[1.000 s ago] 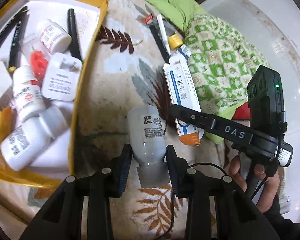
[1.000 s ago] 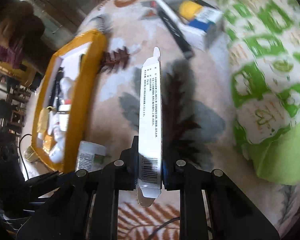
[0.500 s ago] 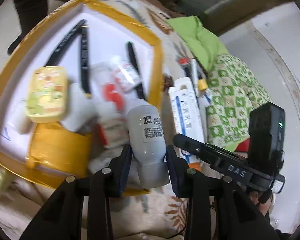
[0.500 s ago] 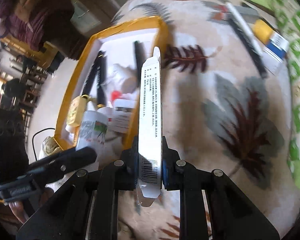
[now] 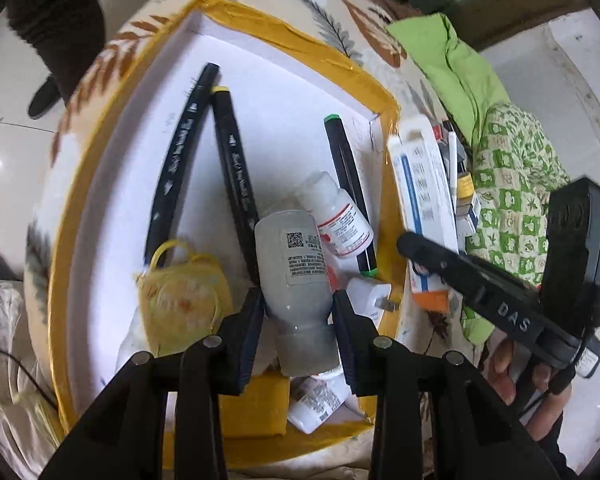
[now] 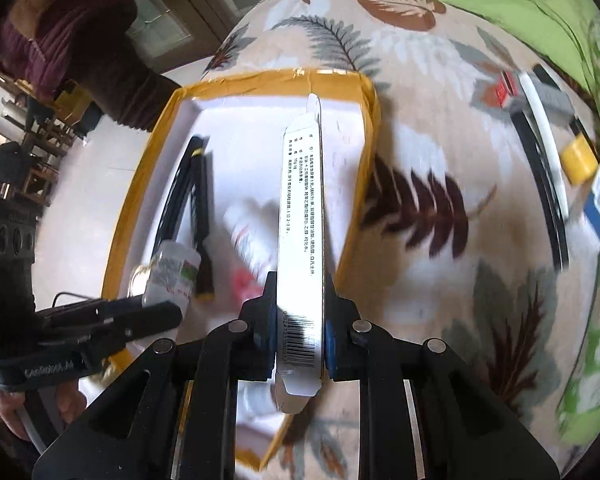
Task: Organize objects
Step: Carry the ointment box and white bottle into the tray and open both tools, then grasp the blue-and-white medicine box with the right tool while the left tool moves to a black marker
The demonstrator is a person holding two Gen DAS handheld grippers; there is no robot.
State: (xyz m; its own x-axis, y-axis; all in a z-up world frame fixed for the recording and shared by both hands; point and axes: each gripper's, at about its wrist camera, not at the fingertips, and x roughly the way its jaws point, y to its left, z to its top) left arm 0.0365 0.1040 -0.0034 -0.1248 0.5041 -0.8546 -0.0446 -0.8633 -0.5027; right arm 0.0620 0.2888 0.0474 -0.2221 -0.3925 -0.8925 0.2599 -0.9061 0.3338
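My left gripper (image 5: 298, 308) is shut on a white plastic bottle (image 5: 294, 268), held over the white tray with a yellow rim (image 5: 332, 56). In the tray lie black pens (image 5: 236, 176), a small white bottle (image 5: 340, 216), a yellow pouch (image 5: 180, 300) and a white plug (image 5: 368, 298). My right gripper (image 6: 298, 320) is shut on a slim white medicine box (image 6: 302, 232), edge-up above the tray's right side (image 6: 364, 128). The same box (image 5: 420, 200) shows in the left wrist view beside the tray, and the left gripper's bottle (image 6: 172, 272) shows in the right wrist view.
The tray rests on a leaf-patterned cloth (image 6: 440, 208). To the right lie a black pen (image 6: 540, 176), a white pen (image 6: 544, 128), a yellow-capped item (image 6: 580, 156) and a green patterned cloth (image 5: 512, 184). A person in a dark red sleeve (image 6: 72, 40) stands at the far left.
Both grippers have swept left from the leaf-patterned cloth to above the tray, each still holding its object. The tray now fills the middle of both views.
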